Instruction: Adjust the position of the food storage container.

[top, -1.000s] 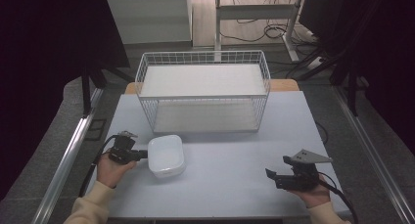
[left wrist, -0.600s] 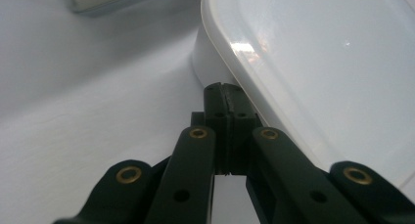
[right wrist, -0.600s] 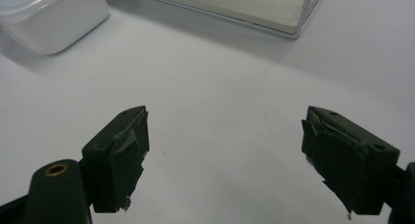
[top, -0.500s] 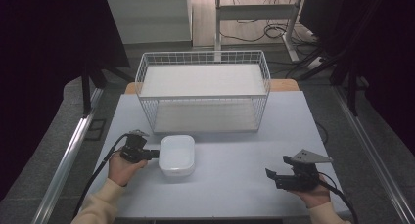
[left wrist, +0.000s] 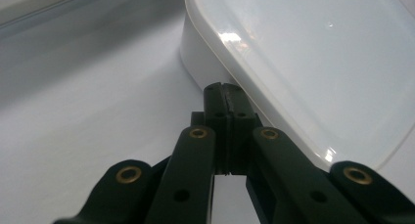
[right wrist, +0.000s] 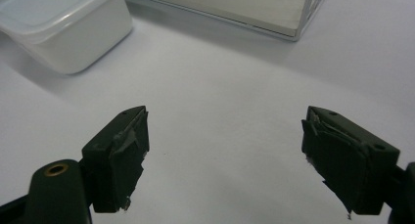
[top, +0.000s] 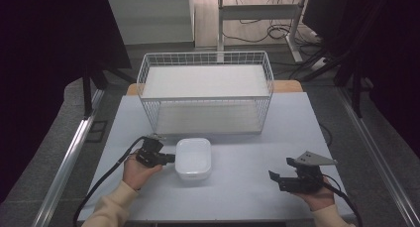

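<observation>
A white lidded plastic container (top: 193,158) sits on the pale table, in front of the wire basket. My left gripper (top: 171,158) is shut, its tips pressed against the container's left side. In the left gripper view the closed jaws (left wrist: 226,89) meet the container (left wrist: 303,62) just under its lid rim, with nothing between them. My right gripper (top: 275,178) rests low at the front right, open and holding nothing. In the right gripper view (right wrist: 225,155) its taped pads stand wide apart over bare table, with the container (right wrist: 63,28) far off at the upper left.
A white wire basket (top: 205,99) with a pale floor stands at the back middle of the table (top: 247,187); its corner (right wrist: 303,18) shows in the right gripper view. Bare table lies between the container and the right gripper. Cables trail from both grippers.
The left gripper and the container have slid together to the right, toward the table's middle. The right gripper has stayed put.
</observation>
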A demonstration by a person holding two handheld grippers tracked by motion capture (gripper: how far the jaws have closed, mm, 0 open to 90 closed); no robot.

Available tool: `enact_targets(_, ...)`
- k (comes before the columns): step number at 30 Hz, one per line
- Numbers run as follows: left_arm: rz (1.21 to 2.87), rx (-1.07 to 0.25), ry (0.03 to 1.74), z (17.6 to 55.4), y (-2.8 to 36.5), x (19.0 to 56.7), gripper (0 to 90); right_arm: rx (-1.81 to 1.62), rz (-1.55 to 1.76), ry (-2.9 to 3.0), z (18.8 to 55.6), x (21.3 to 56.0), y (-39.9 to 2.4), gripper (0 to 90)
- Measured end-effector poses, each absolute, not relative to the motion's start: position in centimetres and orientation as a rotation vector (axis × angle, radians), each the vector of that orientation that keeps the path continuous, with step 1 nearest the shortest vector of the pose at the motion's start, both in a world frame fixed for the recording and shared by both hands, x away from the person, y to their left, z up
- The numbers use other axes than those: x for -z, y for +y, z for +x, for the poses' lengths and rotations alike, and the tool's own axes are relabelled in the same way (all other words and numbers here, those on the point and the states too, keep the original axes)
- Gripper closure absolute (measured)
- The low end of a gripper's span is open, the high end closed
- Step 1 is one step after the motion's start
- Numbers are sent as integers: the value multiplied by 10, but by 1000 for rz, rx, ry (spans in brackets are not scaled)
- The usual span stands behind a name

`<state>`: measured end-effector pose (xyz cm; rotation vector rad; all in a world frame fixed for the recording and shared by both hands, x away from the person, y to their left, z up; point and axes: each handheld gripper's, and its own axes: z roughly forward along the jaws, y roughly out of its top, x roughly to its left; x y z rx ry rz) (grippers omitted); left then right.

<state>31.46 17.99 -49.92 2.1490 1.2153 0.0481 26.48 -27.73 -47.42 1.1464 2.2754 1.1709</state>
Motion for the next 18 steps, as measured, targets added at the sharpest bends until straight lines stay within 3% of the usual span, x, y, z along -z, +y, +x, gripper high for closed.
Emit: enact_targets(18, 2160, 16, 1124, 317, 132, 499, 900, -1179, 1143, 2275, 264, 473, -277, 172)
